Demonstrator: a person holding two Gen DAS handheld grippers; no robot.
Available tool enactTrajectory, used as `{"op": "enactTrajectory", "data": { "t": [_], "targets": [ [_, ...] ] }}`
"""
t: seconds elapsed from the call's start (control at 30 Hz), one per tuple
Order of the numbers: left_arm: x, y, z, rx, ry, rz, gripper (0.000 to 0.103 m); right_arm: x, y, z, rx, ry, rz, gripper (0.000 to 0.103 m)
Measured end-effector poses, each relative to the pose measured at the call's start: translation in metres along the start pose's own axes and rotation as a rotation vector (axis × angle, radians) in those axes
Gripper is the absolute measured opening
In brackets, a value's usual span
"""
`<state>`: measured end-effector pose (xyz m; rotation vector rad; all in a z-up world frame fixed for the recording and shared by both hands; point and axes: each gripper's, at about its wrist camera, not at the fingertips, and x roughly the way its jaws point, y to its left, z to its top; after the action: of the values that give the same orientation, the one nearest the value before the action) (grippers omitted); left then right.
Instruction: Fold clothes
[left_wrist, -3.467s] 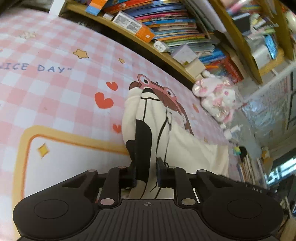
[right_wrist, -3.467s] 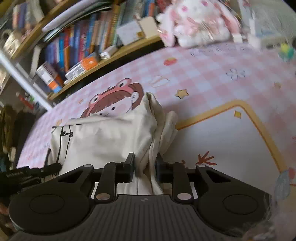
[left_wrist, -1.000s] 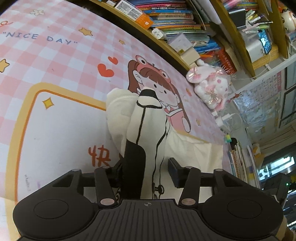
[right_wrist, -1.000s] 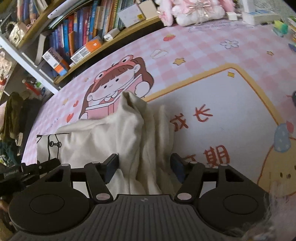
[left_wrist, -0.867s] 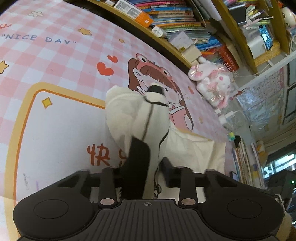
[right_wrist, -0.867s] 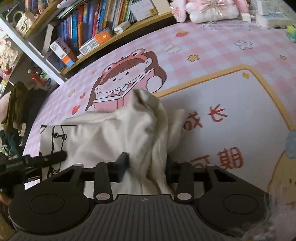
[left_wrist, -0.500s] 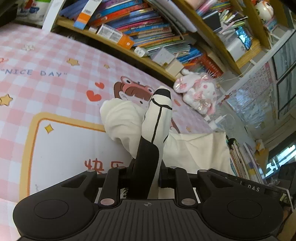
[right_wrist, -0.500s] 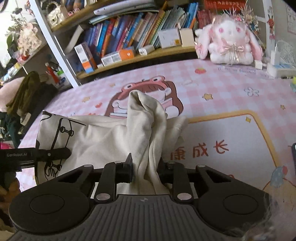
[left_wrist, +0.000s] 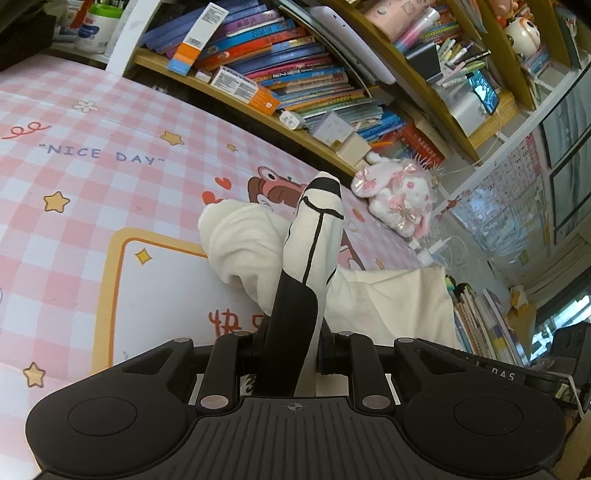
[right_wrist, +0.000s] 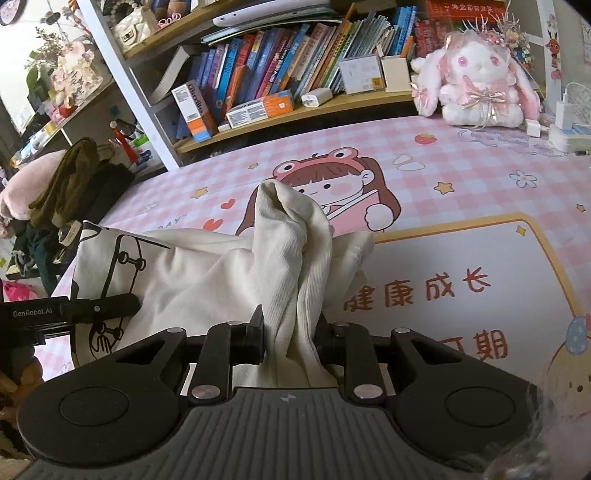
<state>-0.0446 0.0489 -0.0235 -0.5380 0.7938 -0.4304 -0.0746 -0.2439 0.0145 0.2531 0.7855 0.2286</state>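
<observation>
We see our left gripper (left_wrist: 290, 350) clamped on a bunched fold of the cream garment (left_wrist: 251, 243), its jaws having just closed in on the black-and-white printed strip (left_wrist: 314, 236) that stands up between them. The rest of the cloth trails down onto the pink checked mat (left_wrist: 74, 177), covering part of the cartoon girl print (left_wrist: 273, 186). Beyond sit a white and pink plush bunny (left_wrist: 397, 201) and a bookshelf (left_wrist: 295, 74) crammed with books.

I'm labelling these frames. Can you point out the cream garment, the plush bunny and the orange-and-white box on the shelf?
cream garment (right_wrist: 207, 273), right wrist view, flat body panel.
plush bunny (right_wrist: 476, 77), right wrist view, face.
orange-and-white box (right_wrist: 258, 108), right wrist view, front face.
</observation>
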Motion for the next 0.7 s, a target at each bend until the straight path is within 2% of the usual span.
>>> {"op": "enactTrajectory", "data": {
  "t": [0.47,0.7],
  "targets": [
    [0.014,-0.005,0.002,0.012,0.03,0.023,0.02,0.003,-0.008,0.001,0.004,0.009,-0.01,0.021],
    [0.029,-0.008,0.022,-0.008,0.014,0.056,0.02,0.019,-0.02,0.026,-0.008,-0.005,0.038,0.021]
  ]
}}
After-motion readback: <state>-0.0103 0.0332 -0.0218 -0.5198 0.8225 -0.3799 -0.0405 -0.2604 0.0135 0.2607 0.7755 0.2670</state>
